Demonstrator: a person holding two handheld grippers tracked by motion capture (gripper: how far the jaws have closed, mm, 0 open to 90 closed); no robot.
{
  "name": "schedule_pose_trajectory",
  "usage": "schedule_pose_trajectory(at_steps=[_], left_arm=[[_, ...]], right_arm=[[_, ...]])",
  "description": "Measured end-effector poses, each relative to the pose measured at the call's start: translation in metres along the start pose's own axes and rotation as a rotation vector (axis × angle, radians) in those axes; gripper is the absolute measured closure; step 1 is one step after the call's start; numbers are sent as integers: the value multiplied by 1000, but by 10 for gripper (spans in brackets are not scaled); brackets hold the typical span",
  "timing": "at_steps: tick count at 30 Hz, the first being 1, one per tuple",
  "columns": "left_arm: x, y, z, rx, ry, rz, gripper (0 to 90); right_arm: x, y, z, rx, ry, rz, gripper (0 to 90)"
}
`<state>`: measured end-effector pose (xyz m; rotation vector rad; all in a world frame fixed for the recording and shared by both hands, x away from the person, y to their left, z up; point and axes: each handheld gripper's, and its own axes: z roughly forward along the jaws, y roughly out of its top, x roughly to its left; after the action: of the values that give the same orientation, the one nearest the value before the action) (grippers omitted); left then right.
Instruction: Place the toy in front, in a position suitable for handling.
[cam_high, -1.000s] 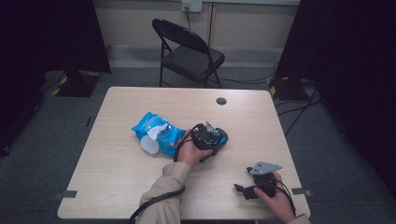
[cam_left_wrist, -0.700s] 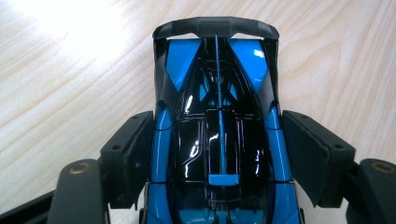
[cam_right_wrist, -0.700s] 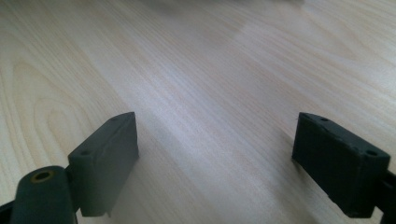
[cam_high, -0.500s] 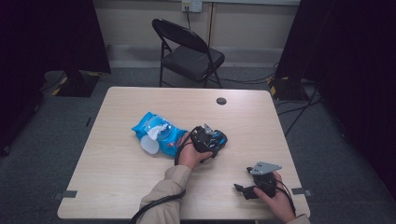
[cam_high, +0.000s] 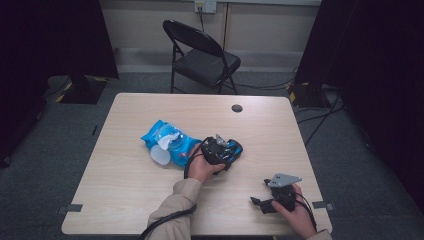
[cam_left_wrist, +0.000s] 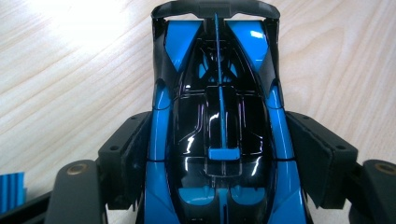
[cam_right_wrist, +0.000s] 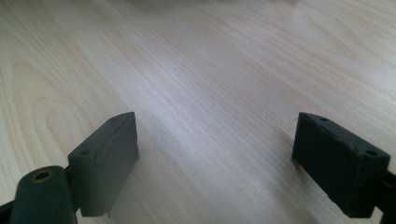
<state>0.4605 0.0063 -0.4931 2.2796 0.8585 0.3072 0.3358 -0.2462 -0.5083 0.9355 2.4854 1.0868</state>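
Note:
A blue and black toy car (cam_left_wrist: 219, 93) lies on the wooden table (cam_high: 130, 180), seen from above in the left gripper view. My left gripper (cam_left_wrist: 219, 140) straddles its body, both pads against the car's sides; its jaws have just been closing on the car. In the high view that gripper (cam_high: 225, 152) sits mid-table, with the car's blue end (cam_high: 236, 148) poking out to the right. My right gripper (cam_high: 258, 204) rests near the front right edge, open, with bare wood between its pads (cam_right_wrist: 109, 158).
A blue pack of wipes (cam_high: 170, 142) with a white sheet (cam_high: 161, 156) sticking out lies just left of the car. A dark cable hole (cam_high: 237, 108) sits near the far edge. A black folding chair (cam_high: 202, 57) stands beyond the table.
The left hand has shifted only slightly around the car. The right hand has kept still.

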Motion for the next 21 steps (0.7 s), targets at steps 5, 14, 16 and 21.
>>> schedule_pose_trajectory(at_steps=[5, 14, 16, 21], left_arm=[[1, 6, -6, -1, 3, 13, 269], [2, 8, -19, -22, 17, 17, 270], [2, 8, -23, -22, 14, 15, 269], [1, 2, -34, -22, 11, 23, 269]], right_arm=[[0, 0, 0, 0, 1, 0, 138], [0, 0, 0, 1, 0, 0, 138], [0, 0, 0, 1, 0, 0, 138], [0, 0, 0, 0, 1, 0, 138]])
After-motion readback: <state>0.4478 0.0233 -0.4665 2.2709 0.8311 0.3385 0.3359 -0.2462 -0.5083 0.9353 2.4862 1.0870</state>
